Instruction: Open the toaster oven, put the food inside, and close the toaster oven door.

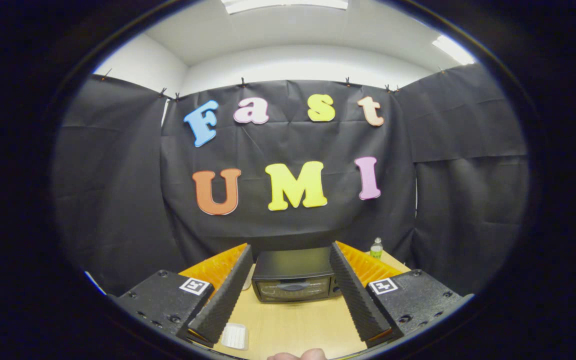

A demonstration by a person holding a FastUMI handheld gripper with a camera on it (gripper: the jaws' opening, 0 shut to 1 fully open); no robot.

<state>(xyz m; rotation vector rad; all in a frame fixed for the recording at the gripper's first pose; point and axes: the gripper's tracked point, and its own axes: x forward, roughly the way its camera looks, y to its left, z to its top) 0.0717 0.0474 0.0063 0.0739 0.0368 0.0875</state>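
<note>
While the claw (290,285) hangs spread wide and holding nothing, the toaster oven (294,275) sits door-closed between its fingers at the counter's (298,320) far side. A small white tray (234,335) lies near the left finger, a bottle (376,248) far right.

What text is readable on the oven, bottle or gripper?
Oven: front markings too blurred to read.
Bottle: label too small to read.
Gripper: two square coded tags, no words; fingers open, oven just ahead between them.
No text reads clearly.

The claw (290,252) hangs wide open, its 2 fingers (223,295) gripping nothing.
</note>
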